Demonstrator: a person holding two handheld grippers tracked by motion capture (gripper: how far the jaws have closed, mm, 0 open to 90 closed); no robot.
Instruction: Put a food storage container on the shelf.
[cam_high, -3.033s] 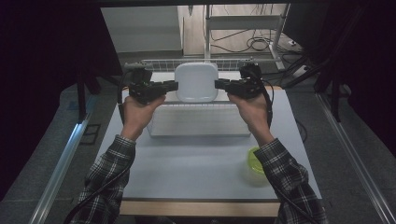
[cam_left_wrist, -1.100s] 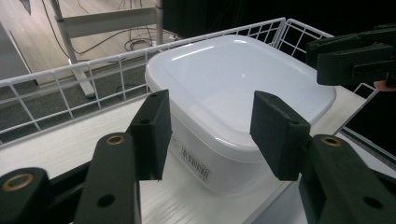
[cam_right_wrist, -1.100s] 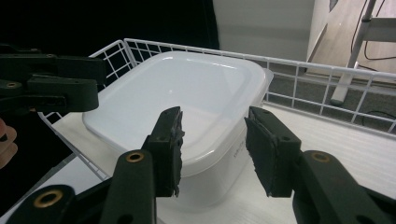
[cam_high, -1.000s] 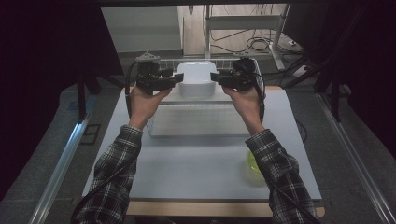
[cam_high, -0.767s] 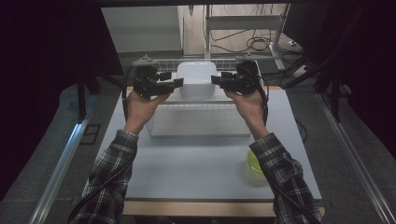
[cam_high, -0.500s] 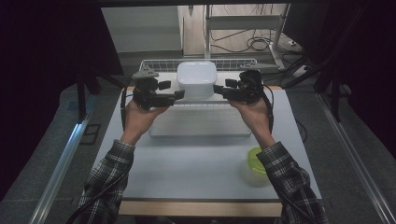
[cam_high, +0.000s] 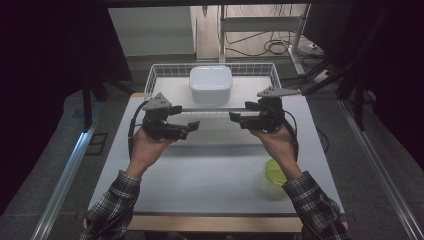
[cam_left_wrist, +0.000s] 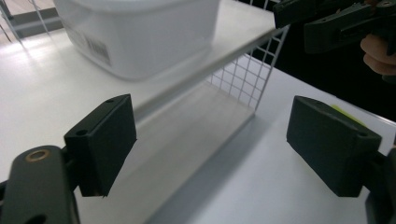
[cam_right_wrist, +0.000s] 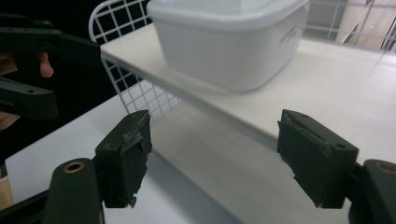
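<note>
White container (cam_high: 210, 84) sits on the wire shelf (cam_high: 159, 75); left gripper (cam_high: 192, 127) and right gripper (cam_high: 236, 118), jaws just opened wide and empty, hang in front — placement looks complete.

container (cam_high: 210, 84): released onto wire rack (cam_high: 155, 75) | both grippers: jaws opened, empty, drawn back toward person

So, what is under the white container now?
The white container stands on the top shelf board of a white wire rack. Below that board is open space over the table; its back part is hidden.
</note>
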